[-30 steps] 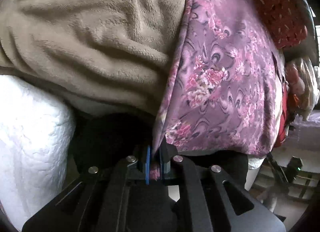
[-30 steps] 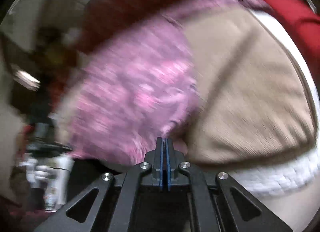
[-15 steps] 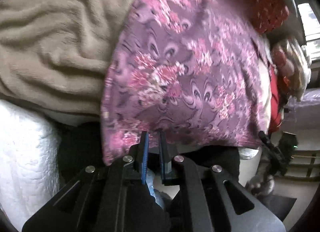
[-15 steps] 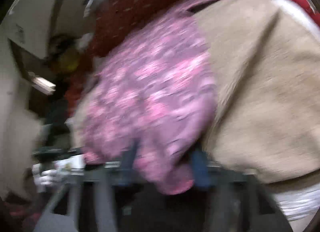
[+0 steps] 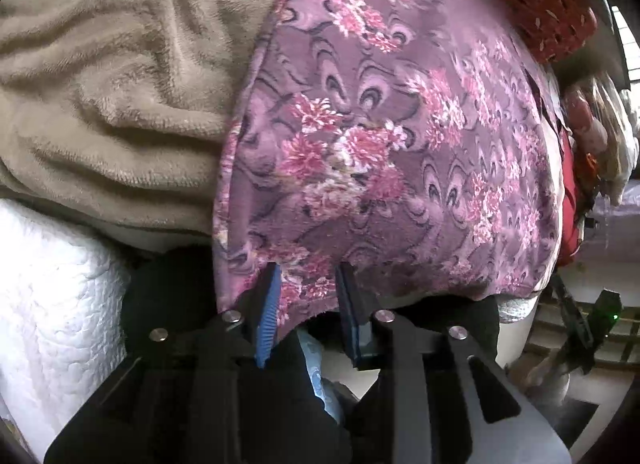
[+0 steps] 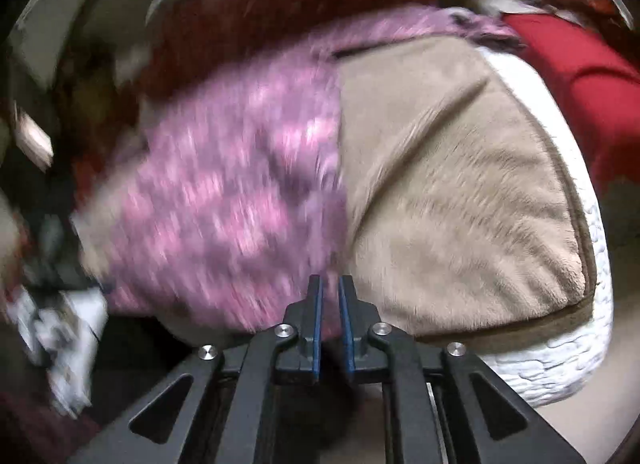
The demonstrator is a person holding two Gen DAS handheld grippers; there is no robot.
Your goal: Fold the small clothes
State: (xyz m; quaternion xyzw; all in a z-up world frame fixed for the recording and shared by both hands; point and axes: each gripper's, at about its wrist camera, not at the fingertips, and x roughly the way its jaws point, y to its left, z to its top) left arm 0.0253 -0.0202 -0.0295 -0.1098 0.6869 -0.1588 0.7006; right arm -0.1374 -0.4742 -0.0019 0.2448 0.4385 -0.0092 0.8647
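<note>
Purple floral cloth point(image 5: 384, 151) between parted left tool point(image 5: 308, 288) pads.

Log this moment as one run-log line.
left hand-held gripper: open, astride floral cloth hem | right hand-held gripper: open, at cloth edge | cloth on beige blanket
</note>
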